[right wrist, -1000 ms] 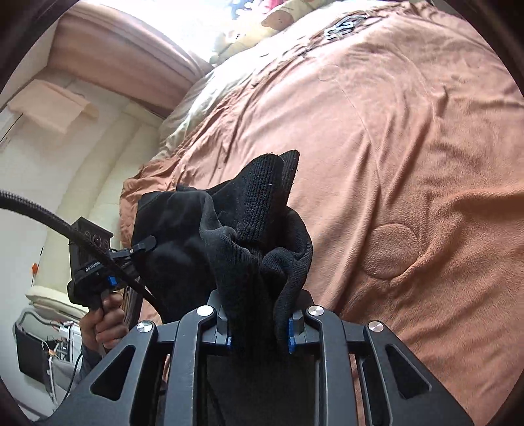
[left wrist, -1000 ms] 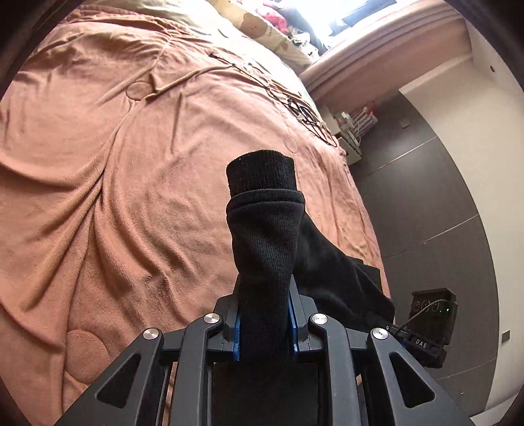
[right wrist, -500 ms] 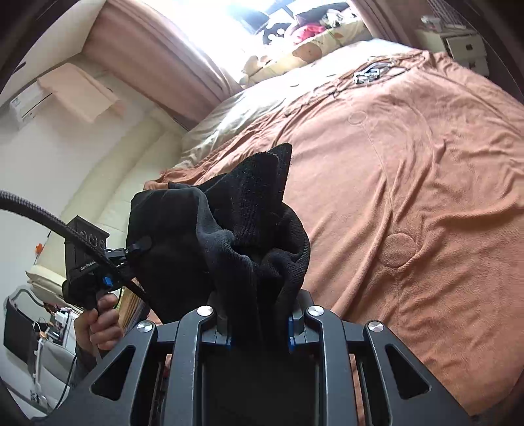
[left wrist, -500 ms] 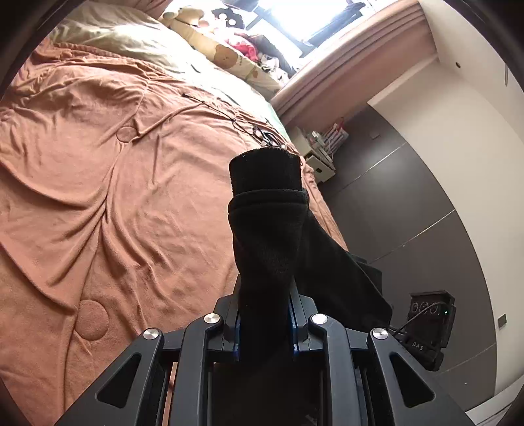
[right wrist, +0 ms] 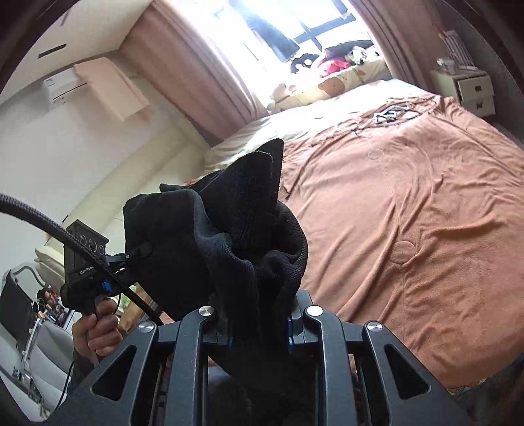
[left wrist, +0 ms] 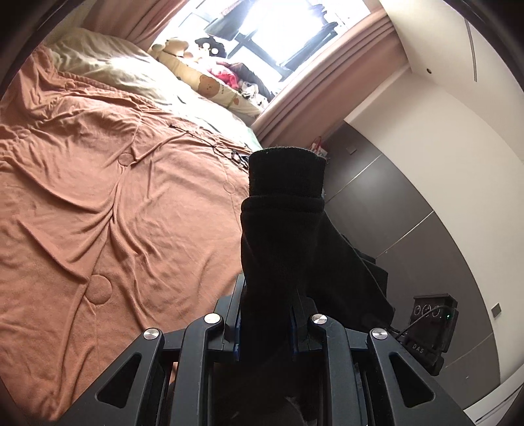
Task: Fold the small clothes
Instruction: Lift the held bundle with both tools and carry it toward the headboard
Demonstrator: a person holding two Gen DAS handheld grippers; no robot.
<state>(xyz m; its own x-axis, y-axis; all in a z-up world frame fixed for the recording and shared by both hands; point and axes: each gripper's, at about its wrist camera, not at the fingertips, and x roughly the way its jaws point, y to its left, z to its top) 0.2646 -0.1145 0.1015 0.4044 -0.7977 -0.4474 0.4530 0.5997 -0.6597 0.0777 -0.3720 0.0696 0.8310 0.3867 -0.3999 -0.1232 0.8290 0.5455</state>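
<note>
While clamped in both tongs, hangs lifted above the bed (left wrist: 114, 196): one black sock (left wrist: 281, 236), its cuff end pinched by the left tongs (left wrist: 266, 322), its bunched end pinched by the right tongs (right wrist: 258, 319). Compared with a second ago, tilted further up, showing window (right wrist: 294, 29) and curtains (right wrist: 196, 65). One bed, two tongs, one sock counted.
</note>
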